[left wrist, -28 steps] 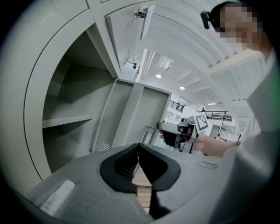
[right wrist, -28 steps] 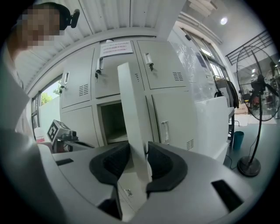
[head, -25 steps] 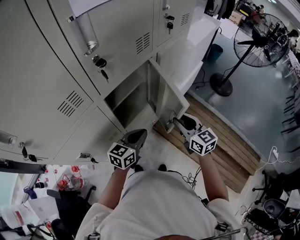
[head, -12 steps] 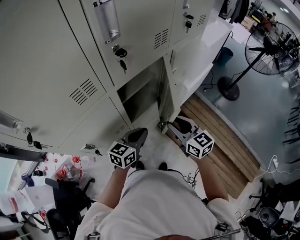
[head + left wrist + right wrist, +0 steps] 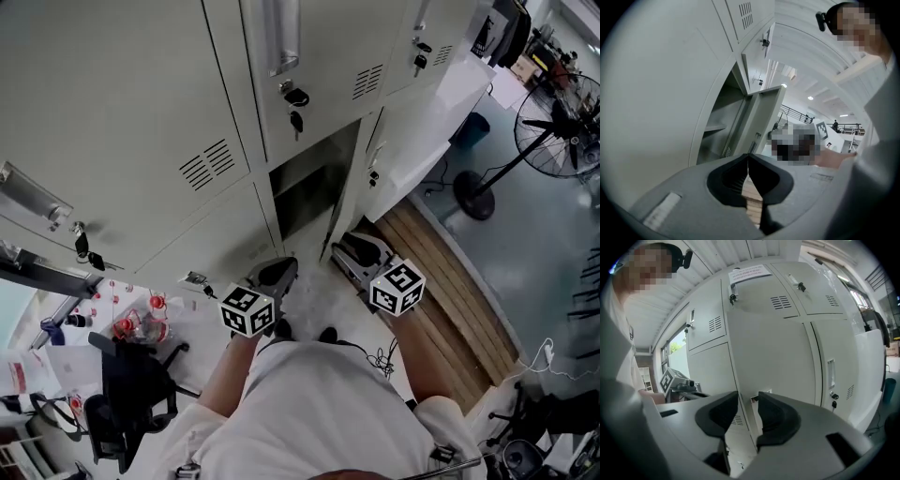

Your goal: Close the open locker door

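Pale grey metal locker door [image 5: 356, 187] ajar, hinged at right side of dark open compartment [image 5: 305, 192], swung partway toward it

Right gripper [image 5: 345, 251] just below compartment at door's lower free corner; jaws wide apart, clamping nothing, door edge showing beyond gap

Left gripper [image 5: 274, 272] below-left of compartment, jaws together, empty

Risks:
- low, off-centre push may skid off corner, door stays ajar
- hard shove may rebound, latch not catching
- open jaw tip may get pinched against compartment frame

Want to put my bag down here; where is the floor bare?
Bare: pale floor between left claw and right claw, and wooden planking right of the locker door. Crowded: lower left, bottles and chair.
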{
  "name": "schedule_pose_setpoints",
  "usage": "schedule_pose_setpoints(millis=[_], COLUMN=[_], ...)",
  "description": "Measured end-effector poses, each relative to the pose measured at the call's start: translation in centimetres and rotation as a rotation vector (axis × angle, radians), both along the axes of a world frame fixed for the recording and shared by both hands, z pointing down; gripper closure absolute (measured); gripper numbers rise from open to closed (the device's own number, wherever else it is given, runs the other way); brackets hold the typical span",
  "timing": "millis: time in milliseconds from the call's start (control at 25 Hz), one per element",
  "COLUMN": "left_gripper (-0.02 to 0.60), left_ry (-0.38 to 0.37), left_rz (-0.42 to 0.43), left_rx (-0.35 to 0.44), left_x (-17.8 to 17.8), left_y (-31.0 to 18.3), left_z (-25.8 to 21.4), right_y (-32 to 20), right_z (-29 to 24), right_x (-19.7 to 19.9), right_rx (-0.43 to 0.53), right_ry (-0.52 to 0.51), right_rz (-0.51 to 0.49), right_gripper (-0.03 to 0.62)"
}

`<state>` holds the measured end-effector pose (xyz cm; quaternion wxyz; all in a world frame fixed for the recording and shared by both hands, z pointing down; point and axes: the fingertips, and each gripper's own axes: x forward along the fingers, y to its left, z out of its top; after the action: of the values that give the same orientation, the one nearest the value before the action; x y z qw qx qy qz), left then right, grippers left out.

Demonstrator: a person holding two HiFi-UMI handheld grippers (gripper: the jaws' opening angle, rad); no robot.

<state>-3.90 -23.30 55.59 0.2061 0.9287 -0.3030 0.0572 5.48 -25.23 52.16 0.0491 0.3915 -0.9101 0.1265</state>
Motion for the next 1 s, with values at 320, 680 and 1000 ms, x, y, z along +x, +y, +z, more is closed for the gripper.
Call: schedule_pose_setpoints(millis=[320, 680, 1000], left_gripper=[0.566, 0.566, 0.566], left_ry=[-0.001, 0.004, 0.008], left_rz=[-0.065, -0.144, -0.177], left_rx=[0.003, 0.009, 0.016], left_x=[-2.8, -5.7, -6.8], left_y=[0.3, 0.0, -0.9], left_z=[-0.3, -0.4, -0.6], right_y=[-1.5, -3.9, -6.4], right_z=[0.1, 0.5, 0.6], right_x=[-3.0, -5.6, -7.9], right_rx=[0.001, 0.007, 0.001], right_ry=[0.004, -0.002, -0.001], right_rz=[-0.056, -0.083, -0.100], right_gripper=[0.459, 0.462, 0.462])
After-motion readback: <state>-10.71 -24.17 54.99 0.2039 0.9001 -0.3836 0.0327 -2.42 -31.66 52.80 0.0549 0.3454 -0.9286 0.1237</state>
